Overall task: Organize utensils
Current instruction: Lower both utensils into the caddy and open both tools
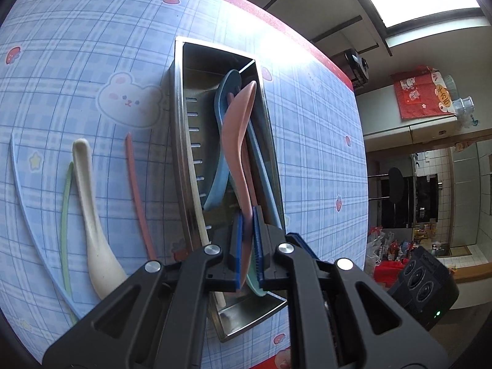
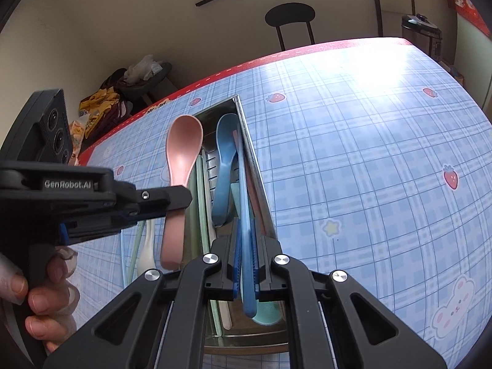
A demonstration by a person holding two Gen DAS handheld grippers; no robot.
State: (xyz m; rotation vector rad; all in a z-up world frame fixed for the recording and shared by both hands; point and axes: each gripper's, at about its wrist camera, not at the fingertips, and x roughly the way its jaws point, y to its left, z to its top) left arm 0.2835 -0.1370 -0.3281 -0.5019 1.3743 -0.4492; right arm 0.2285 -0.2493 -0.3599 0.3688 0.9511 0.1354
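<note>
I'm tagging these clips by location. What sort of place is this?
Most likely a home kitchen or dining area: a table with a cartoon checked tablecloth, a dining chair beside it, and a tiled cooking area with an oven behind.

Brushed shiny steel tray; matt plastic spoons; glossy smooth tablecloth.

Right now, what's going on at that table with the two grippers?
A person is sorting utensils into a metal tray. The left gripper is shut on a pink spoon, holding it over the tray. The right gripper is shut on a blue chopstick, also over the tray. A blue spoon already lies inside. A cream spoon, a pink chopstick and a green chopstick are on the tablecloth beside the tray.
</note>
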